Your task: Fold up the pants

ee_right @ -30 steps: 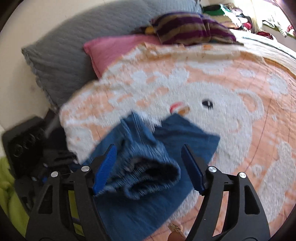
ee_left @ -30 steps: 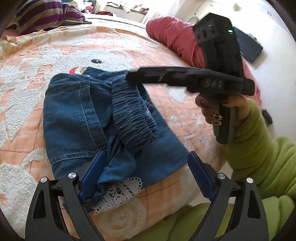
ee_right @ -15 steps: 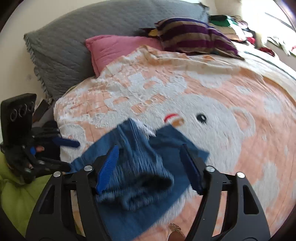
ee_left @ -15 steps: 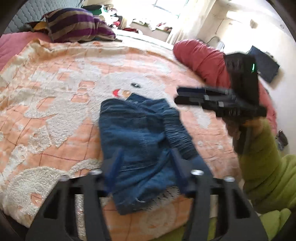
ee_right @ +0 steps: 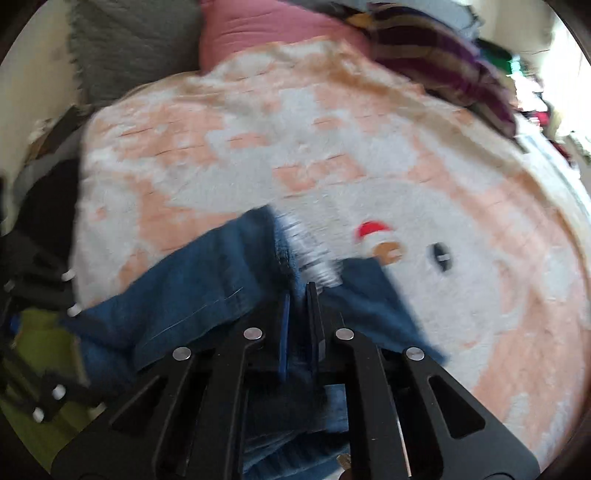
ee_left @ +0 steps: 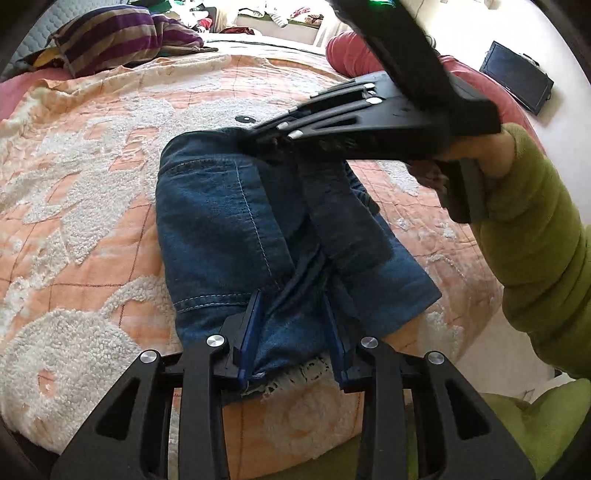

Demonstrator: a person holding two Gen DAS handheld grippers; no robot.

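The blue denim pants point(ee_left: 236, 236) lie folded on the orange and white bedspread point(ee_left: 74, 206). My left gripper point(ee_left: 295, 306) is closed on the near hem of the pants, with a fold of denim between its blue pads. My right gripper point(ee_right: 297, 291) is shut on the far fold of the pants point(ee_right: 207, 273); the right wrist view is blurred. In the left wrist view the right gripper point(ee_left: 258, 142) reaches in from the right, its tips on the top edge of the pants. White lace trim point(ee_left: 295, 376) shows at the near hem.
A striped purple pillow point(ee_left: 122, 40) lies at the far side of the bed. A red bolster point(ee_left: 351, 55) lies at the far right. A pink pillow point(ee_right: 266, 26) and a grey pillow point(ee_right: 133, 44) lie at the head. My green sleeve point(ee_left: 535, 240) is on the right.
Both grippers have closed on the pants; a second ago both stood open over them. The right gripper has moved down onto the far fold. The elastic waistband roll is flatter now.
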